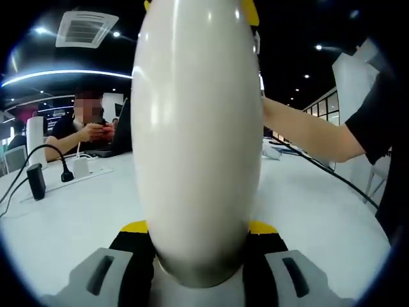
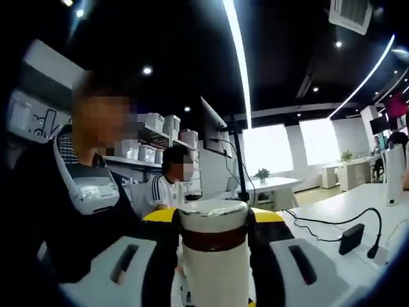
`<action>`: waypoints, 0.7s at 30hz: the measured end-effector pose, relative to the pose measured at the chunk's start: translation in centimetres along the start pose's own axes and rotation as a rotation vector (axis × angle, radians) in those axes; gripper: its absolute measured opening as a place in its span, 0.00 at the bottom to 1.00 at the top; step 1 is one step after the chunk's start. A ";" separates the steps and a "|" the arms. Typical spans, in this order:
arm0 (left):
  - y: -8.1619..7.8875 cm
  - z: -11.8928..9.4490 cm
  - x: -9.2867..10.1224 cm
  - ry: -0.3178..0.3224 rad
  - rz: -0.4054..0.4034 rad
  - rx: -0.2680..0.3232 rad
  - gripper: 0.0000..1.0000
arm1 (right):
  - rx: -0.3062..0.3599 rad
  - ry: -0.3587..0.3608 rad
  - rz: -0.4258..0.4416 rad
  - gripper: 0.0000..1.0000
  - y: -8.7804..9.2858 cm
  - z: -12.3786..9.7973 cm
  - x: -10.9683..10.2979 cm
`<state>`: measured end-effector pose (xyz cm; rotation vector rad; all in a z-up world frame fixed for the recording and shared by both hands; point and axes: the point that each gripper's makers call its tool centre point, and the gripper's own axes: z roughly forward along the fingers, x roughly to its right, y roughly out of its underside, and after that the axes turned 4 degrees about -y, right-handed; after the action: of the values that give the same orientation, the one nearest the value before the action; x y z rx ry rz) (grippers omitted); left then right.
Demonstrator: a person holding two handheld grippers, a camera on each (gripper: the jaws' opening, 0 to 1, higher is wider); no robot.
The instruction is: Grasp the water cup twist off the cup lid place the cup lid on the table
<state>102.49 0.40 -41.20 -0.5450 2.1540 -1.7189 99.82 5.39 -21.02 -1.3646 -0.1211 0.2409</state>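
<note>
Cup held off the table between both tools. Your left gripper (image 1: 199,256) is clamped on the white body of the water cup (image 1: 198,141), the jaws pressed to either side of its rounded lower end; in the left gripper view the body looms close and runs up out of sight. Your right gripper (image 2: 214,246) is closed around the cup's neck end, the yellow-edged jaws hugging the cup lid (image 2: 213,217) and the dark band just below it.

Step in hand, as I read it: twisting the lid off. Keep the left grip firm and still so the body cannot spin with the lid. Turn the right wrist about the cup's long axis only; any sideways pull will cock the lid on its thread. Check that the right jaws bite the lid itself and not the band or body under it, or you will be turning the whole cup. Once it runs free, lift straight away along the axis, then carry it toward the white table (image 1: 77,217), aiming for bare surface away from the edge where the black adapter (image 1: 35,181) and its cables lie.

Hard to make out: the joint between lid and body, and whether the thread has loosened at all. The far end of the cup is cut off in the left gripper view. The tabletop directly beneath the cup is hidden by the cup itself.
</note>
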 end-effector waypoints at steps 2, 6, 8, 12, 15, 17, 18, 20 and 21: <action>0.0 0.0 0.1 0.001 0.000 0.000 0.55 | -0.008 0.007 0.010 0.53 0.1 0.0 -0.2; 0.0 0.0 0.1 0.002 0.001 0.001 0.55 | -0.022 0.084 -0.027 0.61 0.0 0.0 -0.8; -0.1 0.0 0.2 0.002 0.001 0.002 0.55 | -0.028 0.156 -0.062 0.61 -0.2 -0.1 -0.8; -0.1 -0.1 0.3 0.002 0.001 0.002 0.55 | -0.020 0.346 -0.150 0.61 -1.4 -1.0 -0.7; -0.1 -0.2 0.5 0.001 0.001 0.002 0.55 | -0.073 0.570 -0.241 0.61 -1.5 -2.2 -0.4; -0.1 -0.2 0.5 0.000 0.001 0.002 0.55 | -0.109 0.702 -0.312 0.61 -1.5 -2.8 -0.6; -0.1 -0.2 0.6 0.000 0.001 0.002 0.55 | -0.115 0.759 -0.336 0.61 -1.5 -3.0 -1.0; -0.1 -0.3 0.6 -0.001 0.001 0.002 0.55 | -0.082 0.814 -0.355 0.61 -1.8 -2.7 -2.1; -0.1 -0.3 0.7 -0.001 0.001 0.002 0.55 | -0.059 0.873 -0.346 0.61 -1.9 -2.7 -2.5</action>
<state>101.77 0.32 -41.07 -0.5440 2.1509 -1.7203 98.16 1.82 -19.58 -1.3752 0.3667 -0.6549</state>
